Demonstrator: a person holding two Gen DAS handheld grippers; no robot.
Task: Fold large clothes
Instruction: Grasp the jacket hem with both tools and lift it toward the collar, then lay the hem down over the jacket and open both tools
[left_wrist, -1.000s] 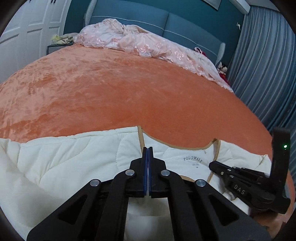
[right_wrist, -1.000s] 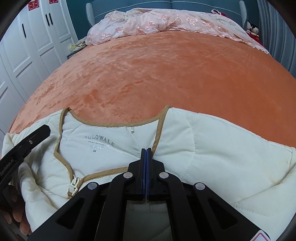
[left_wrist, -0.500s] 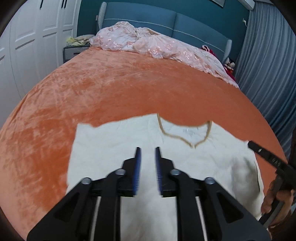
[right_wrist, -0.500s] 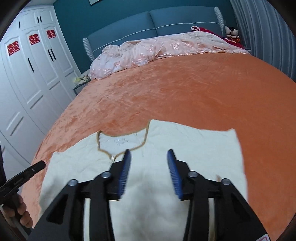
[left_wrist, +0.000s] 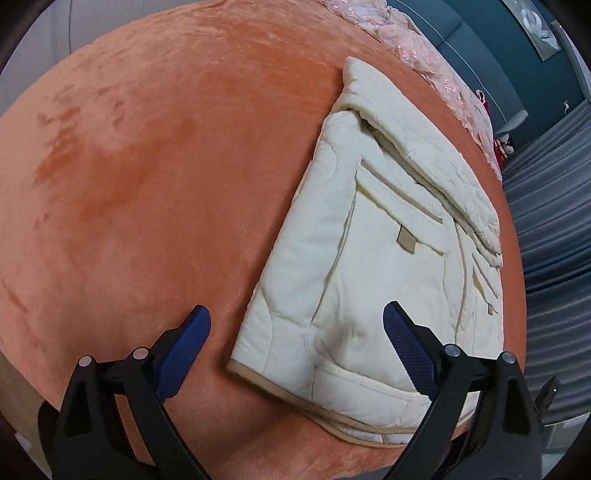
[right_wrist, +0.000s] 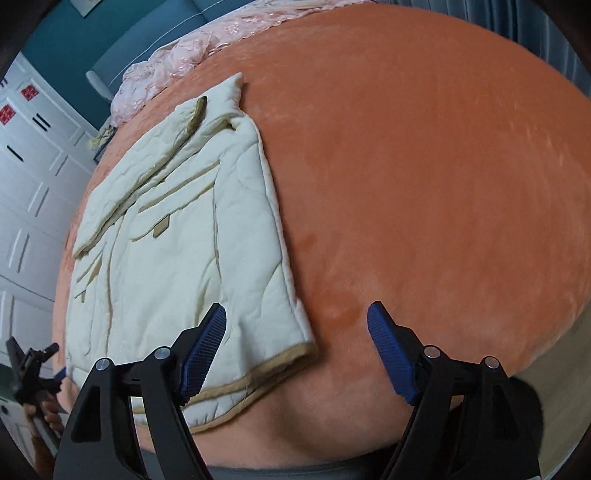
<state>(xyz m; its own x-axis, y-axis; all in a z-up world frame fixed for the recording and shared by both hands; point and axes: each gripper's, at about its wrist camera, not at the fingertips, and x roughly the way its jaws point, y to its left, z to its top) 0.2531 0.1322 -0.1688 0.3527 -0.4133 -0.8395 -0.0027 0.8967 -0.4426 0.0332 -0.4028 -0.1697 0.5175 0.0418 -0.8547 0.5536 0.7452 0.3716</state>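
A cream quilted jacket (left_wrist: 384, 258) with tan trim lies flat on the orange bed cover (left_wrist: 147, 184), sleeves folded across its front. My left gripper (left_wrist: 297, 347) is open and empty, held above the jacket's lower left hem corner. In the right wrist view the jacket (right_wrist: 184, 236) lies to the left. My right gripper (right_wrist: 297, 343) is open and empty above the jacket's lower right hem corner. The left gripper's body shows at the far left edge there, too little to point at its tips.
A pink quilt (left_wrist: 436, 66) lies crumpled at the head of the bed against a blue headboard (right_wrist: 155, 37). White wardrobe doors (right_wrist: 33, 177) stand to the left, grey curtains (left_wrist: 554, 221) to the right. The bed's near edge (right_wrist: 332, 443) is just below both grippers.
Both grippers let go of the jacket's collar area, opened wide and pulled back and up to the hem end. The jacket now lies full length with sleeves folded in.
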